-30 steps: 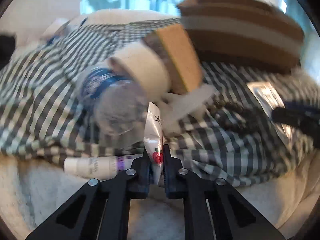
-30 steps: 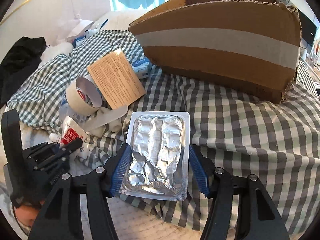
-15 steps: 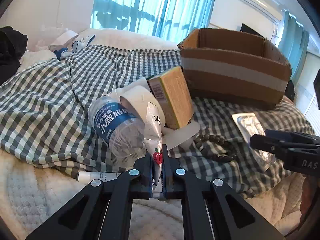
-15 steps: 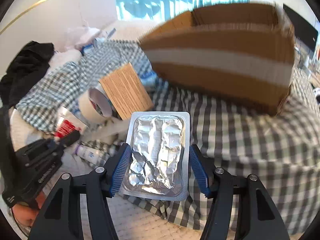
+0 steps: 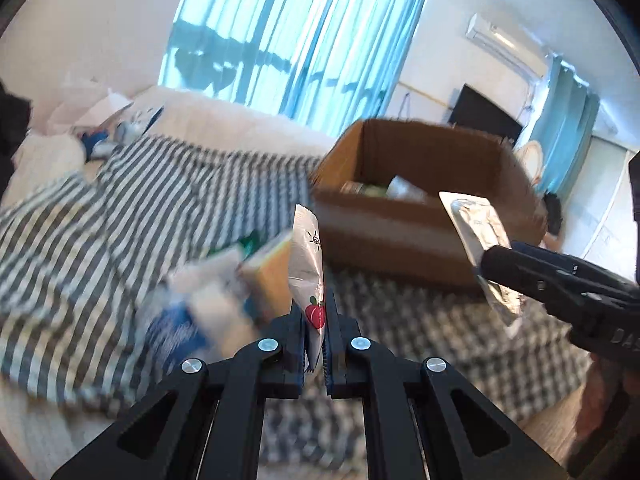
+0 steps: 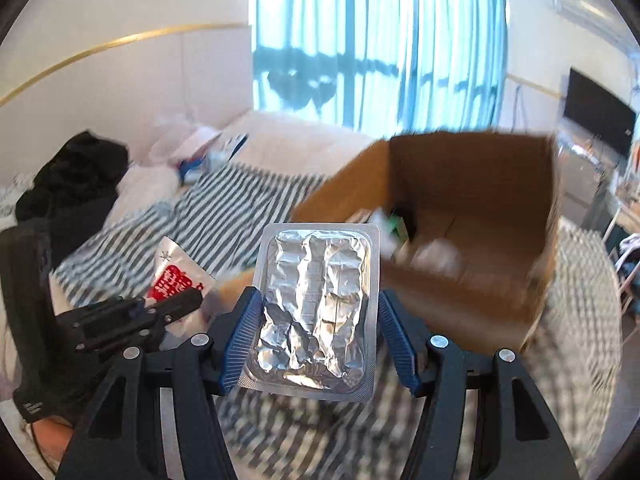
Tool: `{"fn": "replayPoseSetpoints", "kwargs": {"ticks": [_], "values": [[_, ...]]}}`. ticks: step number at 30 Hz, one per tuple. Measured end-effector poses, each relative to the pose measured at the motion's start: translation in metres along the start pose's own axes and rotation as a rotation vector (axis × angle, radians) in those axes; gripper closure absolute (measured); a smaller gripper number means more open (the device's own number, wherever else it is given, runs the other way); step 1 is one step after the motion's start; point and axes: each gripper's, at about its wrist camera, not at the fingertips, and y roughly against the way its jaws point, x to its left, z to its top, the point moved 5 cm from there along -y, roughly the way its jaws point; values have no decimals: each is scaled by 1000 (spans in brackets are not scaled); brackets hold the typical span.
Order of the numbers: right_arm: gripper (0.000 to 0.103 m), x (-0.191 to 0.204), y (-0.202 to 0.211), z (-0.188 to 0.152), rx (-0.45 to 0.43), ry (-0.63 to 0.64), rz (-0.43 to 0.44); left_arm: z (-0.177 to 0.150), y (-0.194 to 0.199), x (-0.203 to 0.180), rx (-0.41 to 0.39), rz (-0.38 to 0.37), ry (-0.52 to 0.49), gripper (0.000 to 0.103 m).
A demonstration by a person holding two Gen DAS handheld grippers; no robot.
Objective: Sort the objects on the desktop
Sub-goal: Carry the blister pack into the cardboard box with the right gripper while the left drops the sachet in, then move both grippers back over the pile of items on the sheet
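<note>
Two grippers are holding items, both raised above the checked blanket (image 5: 120,216). Left gripper (image 5: 315,340), lower centre of its own view, is pinching a silver sachet (image 5: 306,264) with a red fruit print; jaws nearly closed, only the sachet's thickness between them, sachet standing upright. In the right wrist view the same sachet (image 6: 176,276) is showing at middle left, with the left gripper (image 6: 188,304) clamping its lower edge. Right gripper (image 6: 318,344) is gripping a foil blister pack (image 6: 316,312) by its two long edges; jaws are standing wide, blue pads (image 6: 244,332) pressing each side, pack lying flat between them. Cardboard box (image 6: 460,236) is sitting open at centre right, just beyond the pack, some blurred items inside. Heavy motion blur is smearing the bottle, tape and carton heap (image 5: 224,296) at the left view's middle left.
</note>
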Motion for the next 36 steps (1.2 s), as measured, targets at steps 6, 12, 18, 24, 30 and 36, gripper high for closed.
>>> {"fn": "replayPoseSetpoints", "kwargs": {"ticks": [6,12,18,24,30,36], "values": [[43,-48,-1,50,-83,-38,-105,73,-30,-41,-59,-40,-86,96],[43,-95,-14,77,-129,-101,-172,112,-86,-98,-46,-81,-178,96],[35,-123,-23,84,-175,-163,-190,118,-130,-127,-28,-67,-227,93],[25,-138,-20,82,-190,-196,-192,112,-133,-125,-43,-24,-257,0],[25,-126,9,71,-201,-171,-190,114,-93,-107,-57,33,-232,0],[24,-82,32,46,-161,-172,-43,110,-21,-48,-13,186,-170,0]]}}
